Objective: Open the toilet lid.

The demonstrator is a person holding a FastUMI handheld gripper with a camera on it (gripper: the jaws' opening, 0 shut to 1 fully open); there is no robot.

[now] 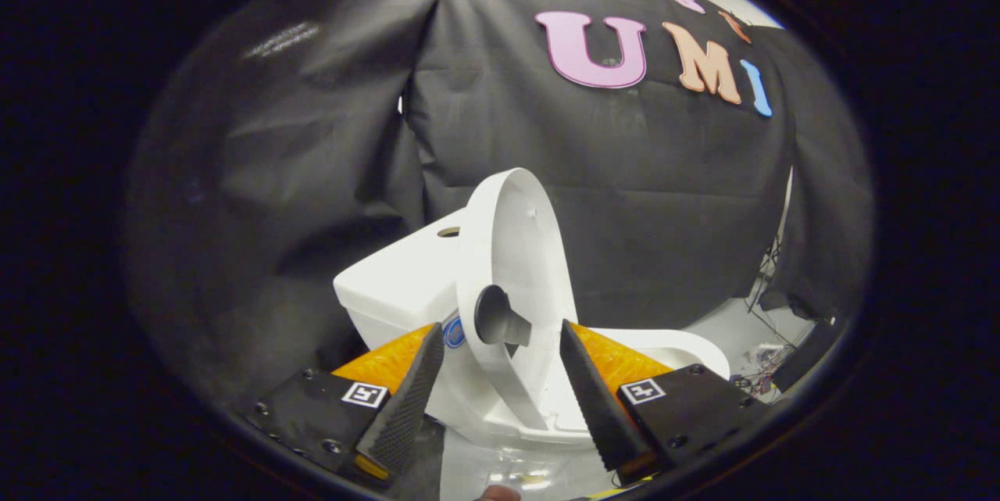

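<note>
Gripper (pixel 500 395) spread wide, holding nothing; raised toilet lid (pixel 512 266) stands edge-on between its fingers, tank (pixel 406 282) just behind.

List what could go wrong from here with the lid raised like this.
1. The lid stands raised near the tank but may not rest against it; if it is short of balance, it might fall back onto the bowl.
2. The gripper is open, its fingers on either side of the lid's lower edge; drawing back crookedly might catch that edge and pull the lid down.
</note>
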